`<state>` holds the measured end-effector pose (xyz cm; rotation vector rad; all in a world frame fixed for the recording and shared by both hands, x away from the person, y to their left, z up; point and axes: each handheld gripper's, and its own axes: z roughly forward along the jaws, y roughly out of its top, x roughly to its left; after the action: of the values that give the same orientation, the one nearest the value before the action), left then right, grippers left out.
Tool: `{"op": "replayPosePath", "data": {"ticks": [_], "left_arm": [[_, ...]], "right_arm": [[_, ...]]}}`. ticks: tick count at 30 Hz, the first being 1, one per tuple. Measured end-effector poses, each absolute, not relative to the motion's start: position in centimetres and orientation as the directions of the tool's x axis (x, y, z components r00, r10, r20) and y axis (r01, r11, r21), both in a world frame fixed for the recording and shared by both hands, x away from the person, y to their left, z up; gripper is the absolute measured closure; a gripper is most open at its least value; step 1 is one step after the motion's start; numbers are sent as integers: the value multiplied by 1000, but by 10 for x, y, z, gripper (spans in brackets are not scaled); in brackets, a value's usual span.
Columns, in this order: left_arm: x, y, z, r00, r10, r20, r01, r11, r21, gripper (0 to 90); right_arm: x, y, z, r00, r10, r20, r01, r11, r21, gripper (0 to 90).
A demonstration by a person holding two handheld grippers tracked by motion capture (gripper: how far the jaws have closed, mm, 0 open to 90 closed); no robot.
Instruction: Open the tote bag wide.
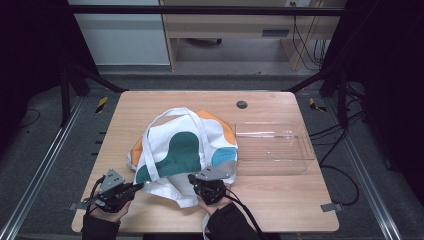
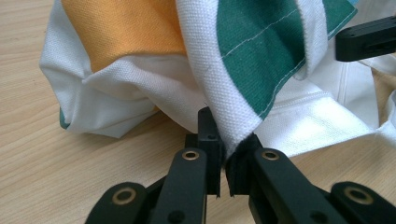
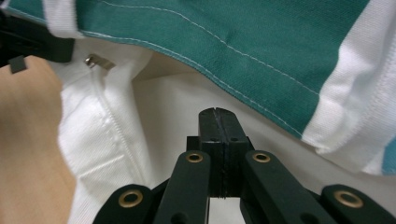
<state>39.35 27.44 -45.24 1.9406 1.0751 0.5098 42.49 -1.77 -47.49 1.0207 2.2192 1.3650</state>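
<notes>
Two grippers are observed at the near edge of the table (image 1: 280,200). The left gripper (image 2: 227,154) is clamped on a fold of the tote bag (image 1: 185,150); white canvas with a green patch is pinched between its jaws and drawn up from the wood. The right gripper (image 3: 218,122) is closed with its jaws pressed flat together, nothing being held between them; it is positioned just under the bag's lifted green-and-white edge, over white lining. A small metal fitting (image 3: 99,61) is noted on the lining, its kind not determinable. The bag is found crumpled at the table's centre, touching a clear plastic bin (image 1: 274,147) on its right. The bag's interior is largely concealed by folds. The right gripper's tips are hidden in the high view.
</notes>
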Motion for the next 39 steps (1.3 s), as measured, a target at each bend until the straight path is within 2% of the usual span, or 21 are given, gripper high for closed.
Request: {"op": "replayPosePath", "data": {"ticks": [9,24,39], "left_arm": [[394,273,-452,553,832,-38,493,-291,820,866],[394,272,-453,554,832,-30,495,-301,815,866],[394,271,-452,558,829,-26,486,-301,821,865]], "right_arm": [[430,-14,-474,-644,760,86,371,213,904,900],[420,-18,-430,-669,741,63,243,138,960,900],[419,-15,-415,-680,731,59,204,112,973,900]]}}
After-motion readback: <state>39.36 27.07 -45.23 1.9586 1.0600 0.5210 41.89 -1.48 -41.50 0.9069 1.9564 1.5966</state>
